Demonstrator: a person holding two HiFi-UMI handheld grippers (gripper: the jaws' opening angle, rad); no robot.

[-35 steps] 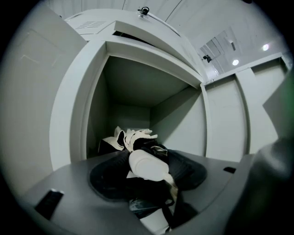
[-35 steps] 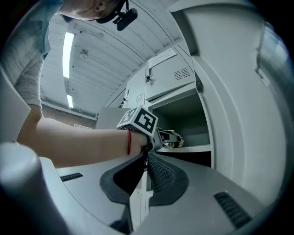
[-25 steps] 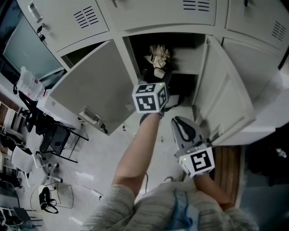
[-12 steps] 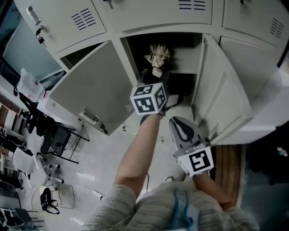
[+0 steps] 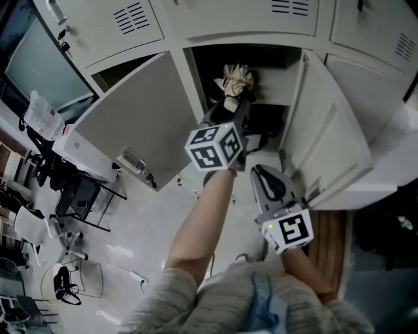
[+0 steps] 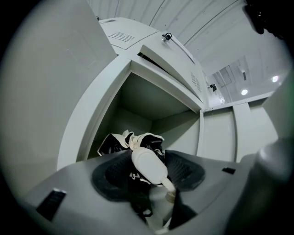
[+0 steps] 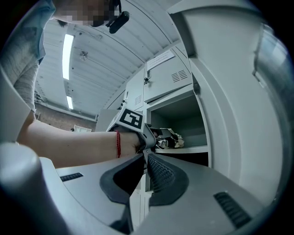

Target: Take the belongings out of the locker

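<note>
A black-and-cream bundle (image 5: 236,79) lies on the shelf (image 5: 273,88) of the open locker. My left gripper (image 5: 236,111) reaches into the locker just below it, its marker cube nearer to me. In the left gripper view the bundle (image 6: 120,141) sits just past the jaws. My left gripper (image 6: 149,161) is shut on black cloth from it and on a white oblong piece (image 6: 149,166) with a short cord. My right gripper (image 5: 262,176) hangs lower, outside the locker, shut with nothing in it. The right gripper view shows the pads of my right gripper (image 7: 146,157) touching and the bundle (image 7: 171,137) beyond.
The locker's left door (image 5: 130,124) and right door (image 5: 330,140) both stand wide open on either side of my arms. Shut lockers (image 5: 228,13) lie above. Black chairs (image 5: 78,196) and a plastic bag (image 5: 42,117) stand at the left.
My left gripper has tilted and drawn slightly back toward me; the bundle still rests on the shelf. My right gripper has hardly moved.
</note>
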